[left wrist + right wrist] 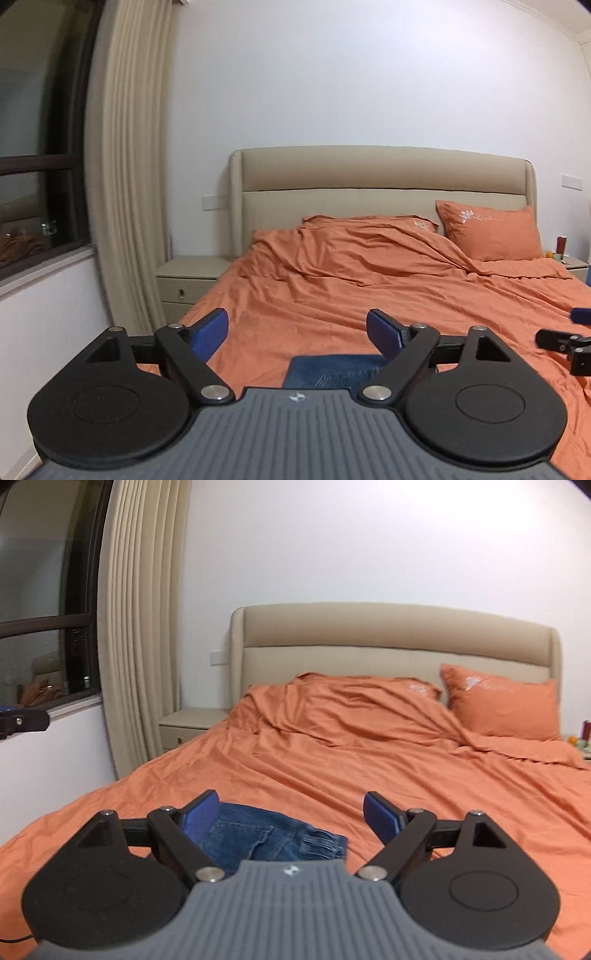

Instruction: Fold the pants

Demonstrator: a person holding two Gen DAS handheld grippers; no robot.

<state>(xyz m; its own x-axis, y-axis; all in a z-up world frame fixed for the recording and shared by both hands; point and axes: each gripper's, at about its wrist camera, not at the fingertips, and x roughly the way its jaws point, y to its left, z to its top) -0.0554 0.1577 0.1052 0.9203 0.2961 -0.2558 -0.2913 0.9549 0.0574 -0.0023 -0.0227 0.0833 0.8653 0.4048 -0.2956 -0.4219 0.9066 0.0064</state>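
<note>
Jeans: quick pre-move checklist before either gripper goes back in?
1. Left gripper open, nothing between the fingers: ok.
2. Right gripper open and empty: ok.
3. Jeans lying on the bed, free of both grippers: ok.
4. Jeans in a compact bundle: ok; whether the fold is neat and finished: cannot tell, each gripper body hides the near part.
5. Bed around the jeans free of other items: ok for what shows.
6. Grippers apart from each other: ok, each appears only at the edge of the other's view.
</note>
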